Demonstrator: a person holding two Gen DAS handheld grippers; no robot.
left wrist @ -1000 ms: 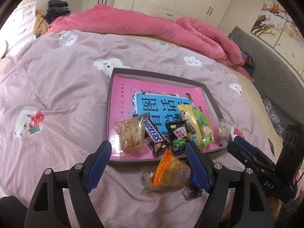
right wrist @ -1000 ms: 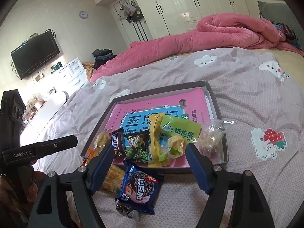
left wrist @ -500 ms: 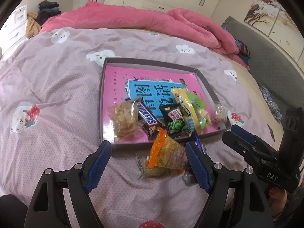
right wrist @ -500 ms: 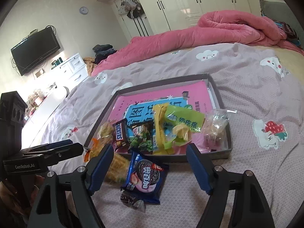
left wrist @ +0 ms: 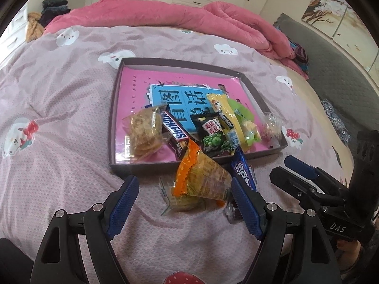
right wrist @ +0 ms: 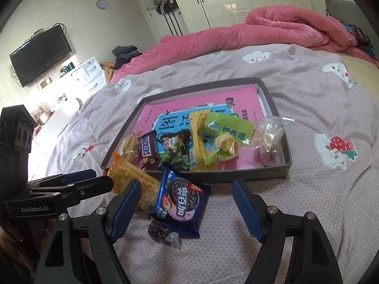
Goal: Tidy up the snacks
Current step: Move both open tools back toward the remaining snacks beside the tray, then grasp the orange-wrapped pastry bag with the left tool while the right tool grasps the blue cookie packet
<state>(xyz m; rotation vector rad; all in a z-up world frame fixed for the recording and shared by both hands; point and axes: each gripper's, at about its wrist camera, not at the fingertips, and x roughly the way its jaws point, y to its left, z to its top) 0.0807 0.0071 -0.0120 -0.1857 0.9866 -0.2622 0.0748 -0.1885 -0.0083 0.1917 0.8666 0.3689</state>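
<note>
A grey tray (left wrist: 146, 166) (right wrist: 236, 175) lies on the bed with a pink book in it. Along its near side lie a cracker bag (left wrist: 144, 130), a Snickers bar (left wrist: 175, 132) (right wrist: 147, 148), a green pea bag (left wrist: 213, 135), a yellow packet (left wrist: 222, 113), a green packet (right wrist: 227, 132) and a clear candy bag (right wrist: 267, 135). In front of the tray lie an orange cracker packet (left wrist: 203, 177) (right wrist: 135, 175), a blue Oreo packet (right wrist: 182, 198) (left wrist: 244, 175) and a small dark candy (right wrist: 161, 232). My left gripper (left wrist: 184, 187) is open over the orange packet, pads apart from it. My right gripper (right wrist: 186, 189) is open around the Oreo packet.
A rumpled pink quilt (left wrist: 189, 19) (right wrist: 272, 28) lies across the far side of the bed. A wall TV (right wrist: 40, 54) and white drawers (right wrist: 87, 73) stand to the left, a grey headboard (left wrist: 331, 66) to the right. The mauve sheet around the tray is soft and creased.
My left gripper has come down and nearer, so the orange packet now lies between its fingers. The right gripper has barely shifted. No snack has moved.
</note>
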